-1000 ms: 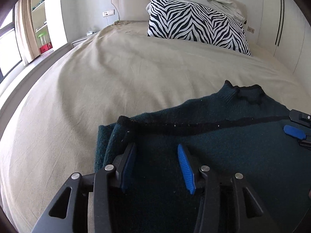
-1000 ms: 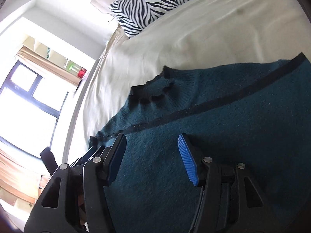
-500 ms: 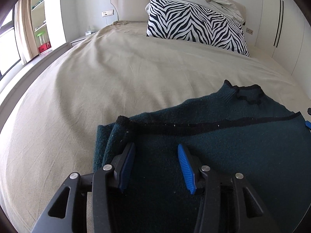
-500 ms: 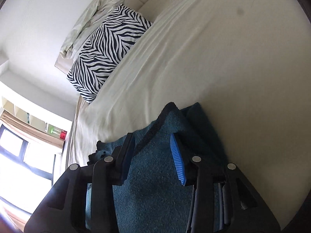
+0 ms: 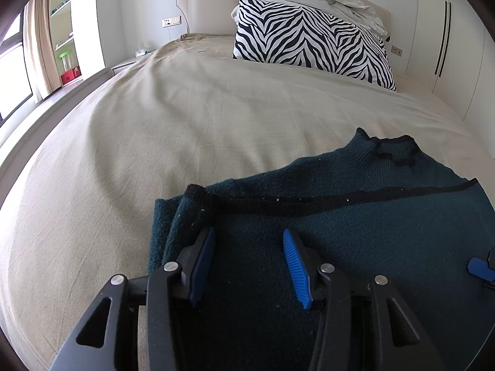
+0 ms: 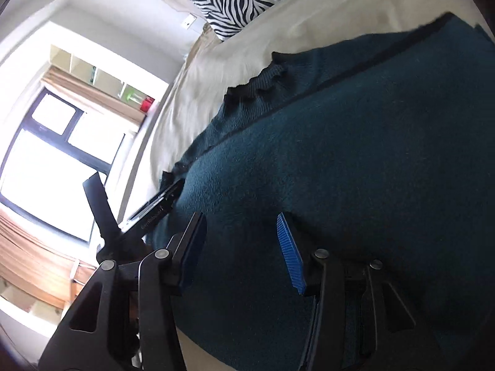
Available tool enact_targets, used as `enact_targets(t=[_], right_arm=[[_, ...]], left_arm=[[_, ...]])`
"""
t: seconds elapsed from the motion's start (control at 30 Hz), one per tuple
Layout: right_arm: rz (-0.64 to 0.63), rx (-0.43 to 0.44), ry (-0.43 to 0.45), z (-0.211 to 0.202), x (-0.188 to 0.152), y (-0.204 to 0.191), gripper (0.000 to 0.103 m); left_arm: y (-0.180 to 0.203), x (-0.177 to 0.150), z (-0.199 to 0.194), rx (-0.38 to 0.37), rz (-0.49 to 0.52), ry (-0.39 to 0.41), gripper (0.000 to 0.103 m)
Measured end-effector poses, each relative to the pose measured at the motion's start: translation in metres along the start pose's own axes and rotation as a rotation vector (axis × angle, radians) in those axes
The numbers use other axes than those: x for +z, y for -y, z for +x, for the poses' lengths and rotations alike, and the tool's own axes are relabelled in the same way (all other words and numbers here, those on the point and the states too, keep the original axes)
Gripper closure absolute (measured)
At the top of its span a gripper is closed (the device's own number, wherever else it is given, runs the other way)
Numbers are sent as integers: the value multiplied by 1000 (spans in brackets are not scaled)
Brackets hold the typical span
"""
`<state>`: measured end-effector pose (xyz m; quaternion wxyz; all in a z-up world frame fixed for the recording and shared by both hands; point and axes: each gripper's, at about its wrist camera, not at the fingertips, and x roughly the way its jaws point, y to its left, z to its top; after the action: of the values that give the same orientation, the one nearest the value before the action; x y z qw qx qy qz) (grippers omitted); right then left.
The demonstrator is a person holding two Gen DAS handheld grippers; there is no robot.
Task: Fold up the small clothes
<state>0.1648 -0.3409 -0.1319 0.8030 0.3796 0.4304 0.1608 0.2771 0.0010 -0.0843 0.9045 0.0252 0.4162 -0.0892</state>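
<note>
Faintly, unreadable lettering on left gripper point(image 6: 161, 204) beside sweater point(image 6: 355, 170).

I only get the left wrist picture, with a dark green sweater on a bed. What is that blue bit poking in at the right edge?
Observer: It belongs to the right gripper; its own camera shows it open over the sweater.
Operator: Is it pinching any cloth?
Observer: No, nothing sits between its fingers.
Operator: Anything else I miss?
Observer: A big bright window beside the bed, with the left gripper seen against it.
</note>
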Motion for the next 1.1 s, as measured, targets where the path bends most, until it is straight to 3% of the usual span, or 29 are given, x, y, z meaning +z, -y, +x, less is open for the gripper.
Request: enact_targets(t=[0.1,0.2,0.33,0.4,0.5,0.6,0.77,0.9,1.0,1.1], right_arm=[[89,14,109,-35,3,30,61],[174,-27,216,-70,13,63,61],[245,-162,340,-113,13,91,60],[270,-163,362,-126,8,94,58],[195,-199,350,-136,-3,71,55],[97,-127,285,-123,-15,30,55],[-73,-37,91,-62,-42,-37,55],[-56,-72,-27,-27,-60,-25,55],[-1,-20,7,-40,-67,1,56],[46,-42,83,-68,-64,23,57]], left_arm=[[-1,0,0,-5,-3,4,53],[-1,-1,0,-6,-4,5,53],[-2,-1,0,-5,-3,6,53],[-1,-1,0,-2,-1,6,53],[0,-2,-1,4,2,8,53],[1,-2,-1,10,6,9,53],[2,-2,-1,13,9,10,53],[2,-2,-1,13,9,11,53],[3,-2,-1,16,10,13,53],[3,-1,-2,20,12,17,53]])
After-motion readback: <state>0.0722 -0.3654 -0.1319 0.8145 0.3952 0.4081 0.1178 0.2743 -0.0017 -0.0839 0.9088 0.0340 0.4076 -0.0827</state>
